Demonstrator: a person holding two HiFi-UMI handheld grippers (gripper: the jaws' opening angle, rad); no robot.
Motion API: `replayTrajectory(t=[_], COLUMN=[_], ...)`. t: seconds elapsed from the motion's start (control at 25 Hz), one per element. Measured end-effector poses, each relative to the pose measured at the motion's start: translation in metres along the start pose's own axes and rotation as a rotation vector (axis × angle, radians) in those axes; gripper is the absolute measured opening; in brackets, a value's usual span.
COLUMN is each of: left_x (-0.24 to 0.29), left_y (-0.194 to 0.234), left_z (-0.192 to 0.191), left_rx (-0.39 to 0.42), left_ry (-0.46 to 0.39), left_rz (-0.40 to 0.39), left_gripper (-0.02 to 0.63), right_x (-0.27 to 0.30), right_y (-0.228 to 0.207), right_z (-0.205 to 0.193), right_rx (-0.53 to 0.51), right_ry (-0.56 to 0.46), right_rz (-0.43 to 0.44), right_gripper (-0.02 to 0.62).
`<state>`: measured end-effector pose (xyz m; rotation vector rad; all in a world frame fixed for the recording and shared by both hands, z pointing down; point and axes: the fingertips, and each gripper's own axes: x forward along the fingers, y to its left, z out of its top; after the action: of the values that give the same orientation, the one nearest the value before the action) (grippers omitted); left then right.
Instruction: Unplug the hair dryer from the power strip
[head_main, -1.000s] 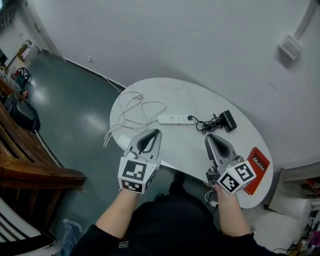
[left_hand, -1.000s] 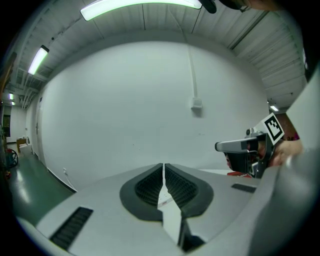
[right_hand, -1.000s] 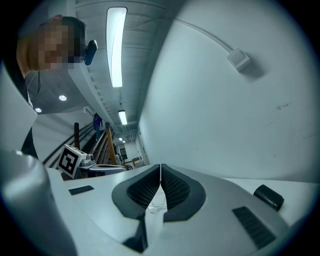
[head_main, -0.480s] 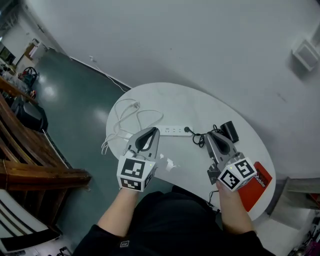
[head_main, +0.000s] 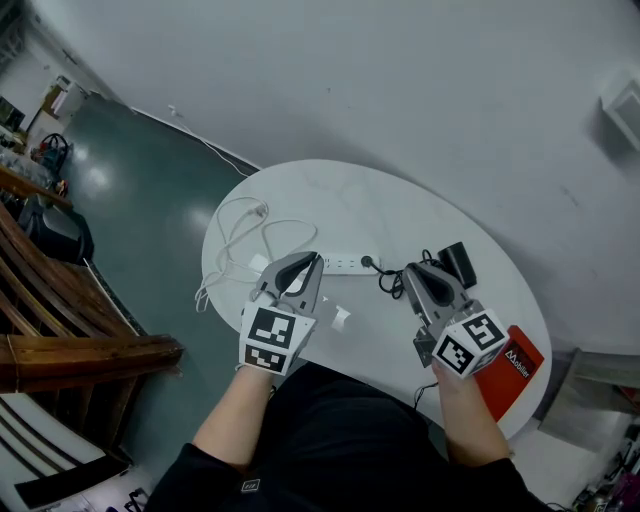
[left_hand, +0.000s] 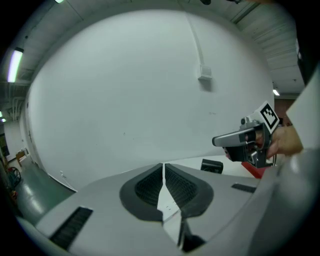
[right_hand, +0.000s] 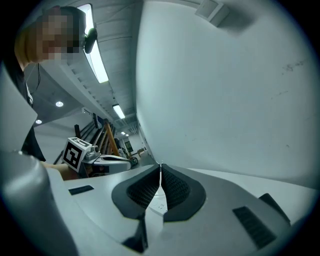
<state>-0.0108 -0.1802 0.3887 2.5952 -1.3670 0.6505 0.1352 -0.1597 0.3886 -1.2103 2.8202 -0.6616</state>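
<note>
White oval table against a pale wall; power strip lies mid-table, black plug seated at its right end, cord running right to the hair dryer. Left gripper sits at the strip's near-left side, right gripper near the plug, both with jaws pressed together, empty. Likely best: left pins the strip, right opens across the plug body, not the cord, and pulls straight out.
</note>
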Motion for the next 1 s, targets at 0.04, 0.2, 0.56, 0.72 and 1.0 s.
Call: replayTrajectory(t=[0.04, 0.2, 0.56, 0.72, 1.0], left_x=[0.006, 0.032, 0.081, 0.094, 0.120], left_y=[-0.001, 0.000, -0.006, -0.021, -0.031], left_z=[-0.002, -0.019, -0.059, -0.085, -0.122], left_rx=[0.019, 0.025, 0.064, 0.114, 0.157], left_ry=[0.014, 0.077, 0.177, 0.254, 0.355], left_rz=[-0.022, -0.108, -0.270, -0.358, -0.433], left_gripper=[0.023, 0.025, 0.085, 0.125, 0.153], right_x=[0.003, 0.016, 0.039, 0.044, 0.056], right_y=[-0.001, -0.006, -0.026, -0.034, -0.040], right_z=[-0.001, -0.009, -0.038, -0.050, -0.078], right_rx=[-0.002, -0.023, -0.029, -0.025, -0.036], right_ry=[0.007, 0.048, 0.164, 0.216, 0.307], right_rz=[0.003, -0.008, -0.064, -0.098, -0.107], right_gripper=[0.035, 0.037, 0.038, 0.038, 0.038])
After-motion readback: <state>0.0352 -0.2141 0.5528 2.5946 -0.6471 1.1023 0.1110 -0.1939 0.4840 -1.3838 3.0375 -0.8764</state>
